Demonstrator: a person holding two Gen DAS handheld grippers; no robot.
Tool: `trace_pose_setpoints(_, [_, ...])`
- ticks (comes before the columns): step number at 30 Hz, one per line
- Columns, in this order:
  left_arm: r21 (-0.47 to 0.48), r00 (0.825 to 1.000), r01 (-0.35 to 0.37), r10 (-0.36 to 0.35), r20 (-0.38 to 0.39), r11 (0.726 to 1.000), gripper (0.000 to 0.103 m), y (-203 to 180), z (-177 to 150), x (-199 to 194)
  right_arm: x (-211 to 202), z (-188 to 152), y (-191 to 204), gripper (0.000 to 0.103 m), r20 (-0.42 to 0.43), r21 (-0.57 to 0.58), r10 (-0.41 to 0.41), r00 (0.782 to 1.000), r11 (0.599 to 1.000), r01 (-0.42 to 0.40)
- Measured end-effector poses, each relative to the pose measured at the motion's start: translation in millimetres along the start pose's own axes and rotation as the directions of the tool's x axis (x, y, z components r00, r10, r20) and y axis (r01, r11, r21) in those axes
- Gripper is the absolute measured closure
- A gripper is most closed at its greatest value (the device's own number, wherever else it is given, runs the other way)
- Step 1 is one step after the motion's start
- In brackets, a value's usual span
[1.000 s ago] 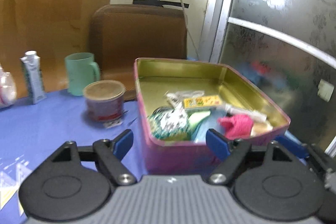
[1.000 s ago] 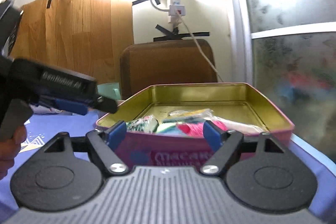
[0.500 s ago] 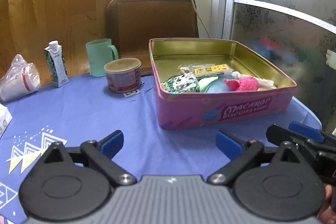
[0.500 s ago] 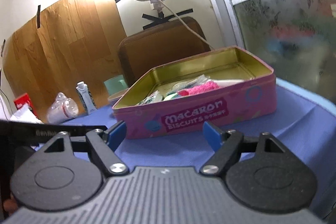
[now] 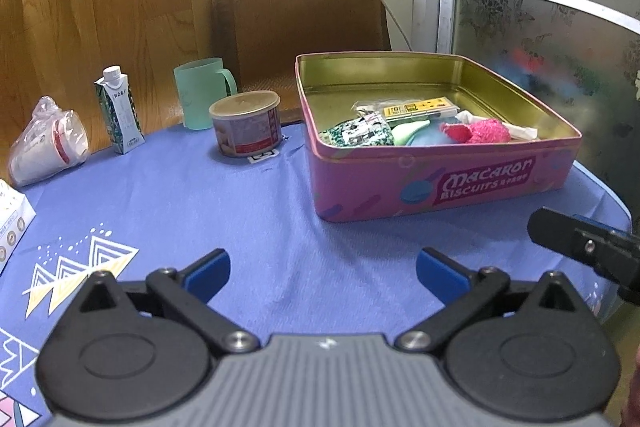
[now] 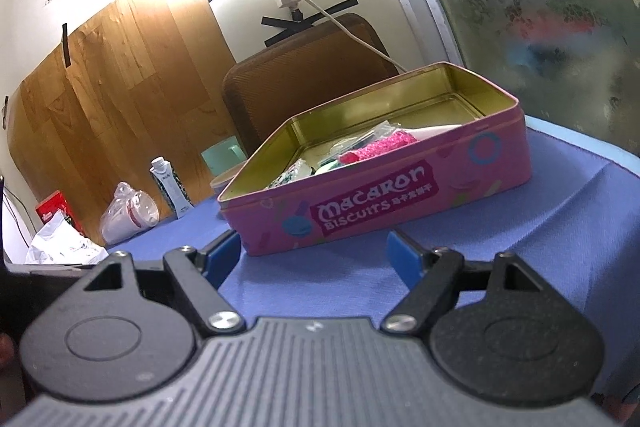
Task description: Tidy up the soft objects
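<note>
A pink "Macaron Biscuits" tin [image 5: 440,183] stands open on the blue tablecloth [image 5: 200,211]. Inside lie a pink fuzzy soft item [image 5: 476,131], a green patterned packet [image 5: 356,133], a pale green and blue piece [image 5: 420,135] and a yellow packet [image 5: 420,107]. My left gripper [image 5: 322,273] is open and empty, well short of the tin. My right gripper [image 6: 314,253] is open and empty, just in front of the tin [image 6: 380,203]; the pink soft item [image 6: 380,147] shows over its rim. The right gripper's finger shows at the left wrist view's right edge [image 5: 580,247].
A round can [image 5: 246,123], green mug [image 5: 200,93], milk carton [image 5: 120,111] and bagged paper cups [image 5: 48,143] stand at the table's back left. A brown chair [image 5: 300,23] is behind the tin. A white box [image 5: 10,215] is at the left edge.
Both grippers have pulled back from the tin and stayed open. The right gripper has tilted and dropped low to the table.
</note>
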State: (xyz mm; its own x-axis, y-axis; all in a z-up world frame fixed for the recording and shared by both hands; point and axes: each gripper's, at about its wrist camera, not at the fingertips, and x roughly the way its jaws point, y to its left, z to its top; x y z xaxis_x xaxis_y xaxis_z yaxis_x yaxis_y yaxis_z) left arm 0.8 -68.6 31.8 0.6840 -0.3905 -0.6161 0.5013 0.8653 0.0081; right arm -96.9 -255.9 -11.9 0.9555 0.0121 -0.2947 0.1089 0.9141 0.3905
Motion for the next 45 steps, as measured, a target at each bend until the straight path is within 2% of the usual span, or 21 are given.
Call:
trace_pose_setpoints(30, [0.016,0.994,-0.057,0.058,-0.094,0.998,0.0,7,-19,24,6,-10,-1,0.021,-0.052,0.081,-0.009,0.999,0.997,0.013])
trace_pose_setpoints(36, [-0.001,0.994,-0.071,0.071,-0.086,0.997,0.0,8,-21,22,7,-10,-1,0.021,-0.063,0.09,-0.005,0.998,0.996,0.011])
trace_pose_setpoints(45, [-0.013,0.995,-0.091,0.09,-0.05,0.996,0.0,13,-20,9,-2,-8,13,0.021,-0.025,0.077,-0.001,1.0,0.997,0.003])
